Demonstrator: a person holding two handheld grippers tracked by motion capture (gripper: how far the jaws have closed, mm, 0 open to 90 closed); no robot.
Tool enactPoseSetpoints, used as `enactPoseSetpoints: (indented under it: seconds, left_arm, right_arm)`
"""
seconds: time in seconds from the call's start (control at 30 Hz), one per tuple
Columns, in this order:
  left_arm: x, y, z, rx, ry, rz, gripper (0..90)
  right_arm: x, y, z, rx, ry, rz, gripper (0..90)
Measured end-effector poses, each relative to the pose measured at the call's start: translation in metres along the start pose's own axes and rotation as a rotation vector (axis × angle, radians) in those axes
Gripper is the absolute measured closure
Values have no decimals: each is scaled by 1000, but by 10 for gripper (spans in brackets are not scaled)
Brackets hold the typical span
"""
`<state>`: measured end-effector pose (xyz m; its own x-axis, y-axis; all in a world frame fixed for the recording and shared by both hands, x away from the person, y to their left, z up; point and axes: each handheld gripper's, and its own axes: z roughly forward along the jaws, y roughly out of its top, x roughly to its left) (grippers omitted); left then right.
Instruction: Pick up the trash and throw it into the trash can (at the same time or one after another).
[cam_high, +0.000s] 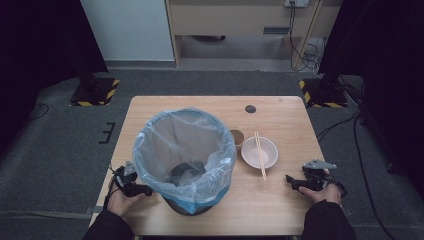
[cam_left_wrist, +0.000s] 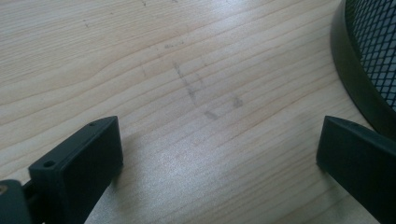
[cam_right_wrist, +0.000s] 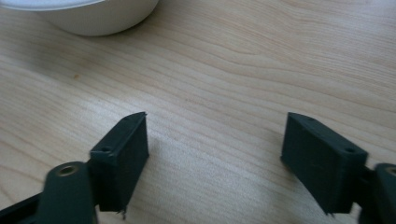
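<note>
- Left gripper (cam_high: 131, 181) sat at the near left of the desk (cam_high: 280, 200), held in the person's left hand (cam_high: 122, 200), just beside the bin's base.
- In the left gripper view its jaws stood wide apart over bare wood with nothing between them; the bin's dark mesh wall (cam_left_wrist: 369, 56) showed at the right edge.
- Right gripper (cam_high: 295, 181) rested at the near right of the desk, held in the right hand (cam_high: 327, 192), jaws pointing left toward the bowl.
- In the right gripper view its jaws were spread wide with nothing between them, only wood grain; the bowl's white underside (cam_right_wrist: 98, 16) showed at the far top left.
- Waste bin (cam_high: 184, 160), lined with a pale blue plastic bag, stood centre-left on the desk, between the two grippers.
- White bowl (cam_high: 259, 152) sat right of the bin, well apart from the right gripper.
- Chopsticks (cam_high: 260, 155) lay across the bowl, near ends overhanging its rim.
- Small brown cup (cam_high: 237, 136) stood between bin and bowl, just beside both.
</note>
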<state>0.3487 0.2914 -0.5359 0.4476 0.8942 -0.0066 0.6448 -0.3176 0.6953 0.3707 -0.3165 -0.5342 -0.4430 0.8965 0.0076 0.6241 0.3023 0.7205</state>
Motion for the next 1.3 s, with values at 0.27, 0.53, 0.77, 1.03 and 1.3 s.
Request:
enactPoseSetpoints:
  seconds: [0.27, 0.53, 0.77, 1.03, 1.3]
  left_arm:
    - [0, 0, 0, 1, -2, 2, 0]
    - [0, 1, 0, 8, -2, 3, 0]
    - [0, 1, 0, 8, -2, 5, 0]
    - [-1, 1, 1, 2, 0, 4, 0]
    - [-2, 1, 1, -2, 5, 2, 0]
  right_arm:
    - [0, 10, -10, -45, 0, 50, 293]
    - [2, 21, -24, -121, 23, 138, 324]
    - [6, 35, -40, -181, 39, 174, 352]
    - [8, 51, -56, -251, 26, 178, 363]
    - [15, 76, -74, -332, 35, 172, 360]
